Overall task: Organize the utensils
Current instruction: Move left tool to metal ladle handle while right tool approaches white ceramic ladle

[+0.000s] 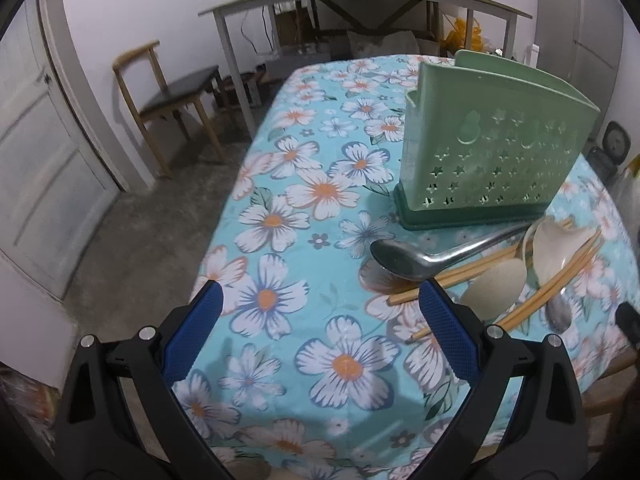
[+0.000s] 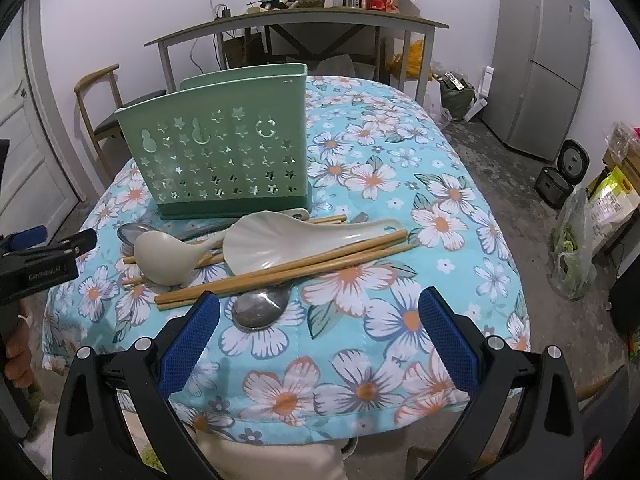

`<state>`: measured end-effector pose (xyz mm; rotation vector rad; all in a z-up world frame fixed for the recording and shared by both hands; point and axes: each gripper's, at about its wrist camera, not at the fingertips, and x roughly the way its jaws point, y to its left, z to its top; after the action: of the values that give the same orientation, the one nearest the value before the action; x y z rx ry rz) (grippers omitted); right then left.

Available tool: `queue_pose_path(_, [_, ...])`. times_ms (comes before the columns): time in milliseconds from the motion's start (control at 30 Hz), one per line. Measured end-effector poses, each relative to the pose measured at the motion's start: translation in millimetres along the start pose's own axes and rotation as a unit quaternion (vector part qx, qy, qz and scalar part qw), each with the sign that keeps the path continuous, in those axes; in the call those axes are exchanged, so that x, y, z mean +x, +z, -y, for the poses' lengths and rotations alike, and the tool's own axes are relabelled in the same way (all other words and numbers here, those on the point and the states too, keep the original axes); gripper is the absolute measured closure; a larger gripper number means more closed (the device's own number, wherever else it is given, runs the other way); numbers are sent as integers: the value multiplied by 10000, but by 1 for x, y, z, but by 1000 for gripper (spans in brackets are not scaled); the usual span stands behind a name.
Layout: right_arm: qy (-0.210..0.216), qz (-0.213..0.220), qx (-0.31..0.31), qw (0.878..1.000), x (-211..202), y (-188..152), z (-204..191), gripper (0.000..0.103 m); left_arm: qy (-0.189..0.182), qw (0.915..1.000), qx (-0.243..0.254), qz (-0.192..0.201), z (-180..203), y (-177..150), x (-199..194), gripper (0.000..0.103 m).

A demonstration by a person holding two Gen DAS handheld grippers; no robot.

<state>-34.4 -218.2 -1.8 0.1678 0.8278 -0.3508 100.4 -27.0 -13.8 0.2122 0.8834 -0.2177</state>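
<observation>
My left gripper (image 1: 320, 308) is wide open and holds nothing; its two blue pads (image 1: 192, 332) hang above the flowered tablecloth (image 1: 304, 184), over the near left part of the table. The utensils are not between my fingers: they lie ahead and to the right of this gripper. The closest one is the steel ladle (image 1: 404, 258), whose bowl is just in front of my right pad, and I cannot tell if they touch. Further right lie the beige rice spoon (image 1: 494, 286), the bamboo chopsticks (image 1: 560, 280) and the white scalloped spoon (image 1: 560, 248), all in one loose pile. Behind the pile stands the green utensil holder (image 1: 492, 152), upright, with star holes in its wall.

My right gripper (image 2: 319, 310) is also wide open and empty, above the near edge of the table. In its view the green utensil holder (image 2: 224, 148) stands at the far left, and the pile is just in front of it. From left to right I see the beige rice spoon (image 2: 164, 256), the white scalloped spoon (image 2: 272, 242) and the bamboo chopsticks (image 2: 280, 272) crossing under and beside them. A steel spoon (image 2: 260, 308) lies nearest, its bowl between my two pads but lower, on the cloth. My left gripper (image 2: 48, 240) shows at the left edge.
</observation>
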Motion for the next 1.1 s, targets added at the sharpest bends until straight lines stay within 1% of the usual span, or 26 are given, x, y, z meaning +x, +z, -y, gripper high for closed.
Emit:
queue_pose_path(67, [26,41,13,10000,1,2,-1,6,-73,9999,-72,-11,-1,4,1,8])
queue_pose_path(233, [162,64,192,9997,6,7,-3,6,-198,9997,-134,105,4,5,-7,8])
queue_pose_path(500, [37,110,186,9998,13,15,-8,6,-382,9992,58,-105,18,-4,-12,8])
queue_pose_path(700, [-92,126,184,9997,17,20,-7,6,-419,9991,-26,-56,14,-4,-15,8])
queue_pose_path(967, [-207,292,113,9993,16,26,-7,6,-427,9991,-58,26,12,-3,-19,8])
queue_pose_path(1100, [-231,336,31,9992,14,26,-10,6,-327,9990,-169,236,6,3,-25,8])
